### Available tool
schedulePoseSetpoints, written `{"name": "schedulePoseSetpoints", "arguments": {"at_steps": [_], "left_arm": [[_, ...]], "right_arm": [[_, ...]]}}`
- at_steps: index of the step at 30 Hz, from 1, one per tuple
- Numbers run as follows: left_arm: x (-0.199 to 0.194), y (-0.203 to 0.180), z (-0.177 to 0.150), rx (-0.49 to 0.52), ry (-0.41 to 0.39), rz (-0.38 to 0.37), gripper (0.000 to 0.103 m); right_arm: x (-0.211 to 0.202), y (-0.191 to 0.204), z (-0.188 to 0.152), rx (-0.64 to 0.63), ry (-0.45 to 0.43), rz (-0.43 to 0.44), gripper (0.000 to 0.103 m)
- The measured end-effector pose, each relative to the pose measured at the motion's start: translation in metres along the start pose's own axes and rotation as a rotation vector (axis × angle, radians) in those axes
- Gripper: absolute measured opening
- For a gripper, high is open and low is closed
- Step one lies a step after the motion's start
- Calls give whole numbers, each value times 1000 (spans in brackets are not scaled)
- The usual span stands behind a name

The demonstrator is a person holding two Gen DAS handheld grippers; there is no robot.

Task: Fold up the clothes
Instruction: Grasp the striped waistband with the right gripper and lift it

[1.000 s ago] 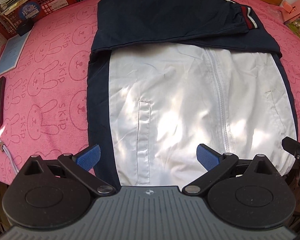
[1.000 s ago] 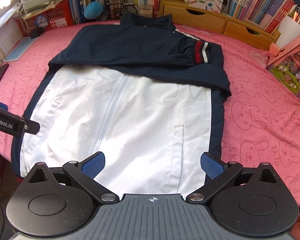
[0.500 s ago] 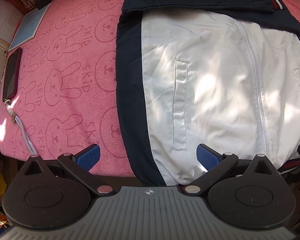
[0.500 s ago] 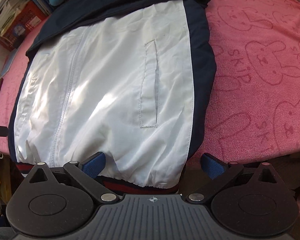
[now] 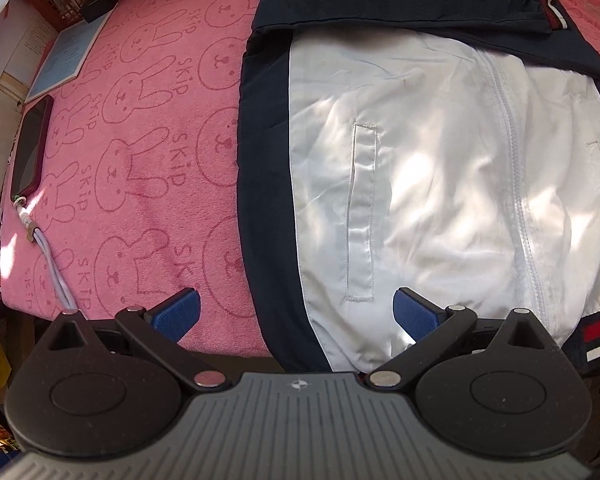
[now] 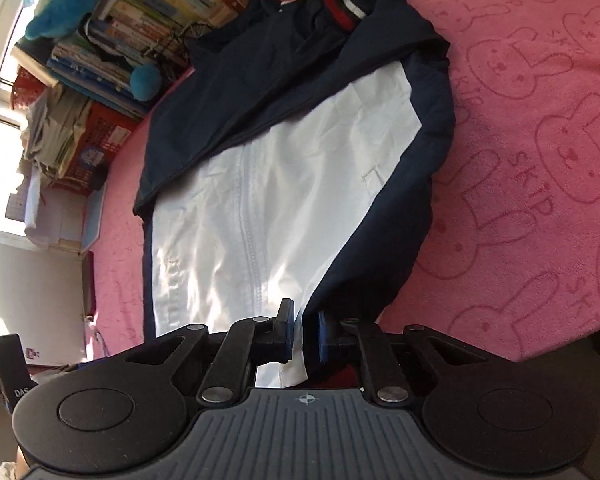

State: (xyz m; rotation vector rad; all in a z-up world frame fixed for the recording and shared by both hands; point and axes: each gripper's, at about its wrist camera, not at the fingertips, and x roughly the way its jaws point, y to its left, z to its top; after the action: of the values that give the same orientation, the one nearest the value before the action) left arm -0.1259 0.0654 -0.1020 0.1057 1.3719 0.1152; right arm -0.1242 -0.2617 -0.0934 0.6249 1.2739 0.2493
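Jacket point(image 5: 440, 184) flat on pink towel point(image 5: 148, 152); thin, limp, slick cloth, best held at hem corners. Right tool point(image 6: 303, 336) clamped on near hem; left tool point(image 5: 296, 312) apart over near-left corner.

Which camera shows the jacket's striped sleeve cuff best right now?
The right wrist view: the striped cuff lies whole on the folded navy sleeve of the jacket, stripes sharp. The left wrist view catches the same cuff only at the picture's top right edge, stretched by the lens and partly cut off.
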Motion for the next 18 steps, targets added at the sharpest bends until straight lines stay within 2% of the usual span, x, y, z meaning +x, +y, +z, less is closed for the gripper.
{"name": "schedulePoseSetpoints", "arguments": {"at_steps": [1, 6, 9, 13, 16, 18], "left_arm": [[-2, 1, 0, -4, -7, -1, 103], [-10, 5, -4, -30, -42, -22, 103], [-17, 3, -8, -15, -78, -79, 103], [-31, -22, -18, 116, -159, -217, 103], [-27, -51, -17, 195, -166, -321, 103], [-17, -68, -13, 230, -153, -339, 103]], "right_arm": [[2, 6, 9, 7, -5, 29, 14], [51, 41, 51, -40, 19, 44, 13], [89, 57, 68, -59, 60, 25, 13], [125, 66, 81, -61, 119, 7, 13], [142, 69, 84, -81, 146, -15, 13], [138, 68, 83, -89, 148, 0, 14]]}}
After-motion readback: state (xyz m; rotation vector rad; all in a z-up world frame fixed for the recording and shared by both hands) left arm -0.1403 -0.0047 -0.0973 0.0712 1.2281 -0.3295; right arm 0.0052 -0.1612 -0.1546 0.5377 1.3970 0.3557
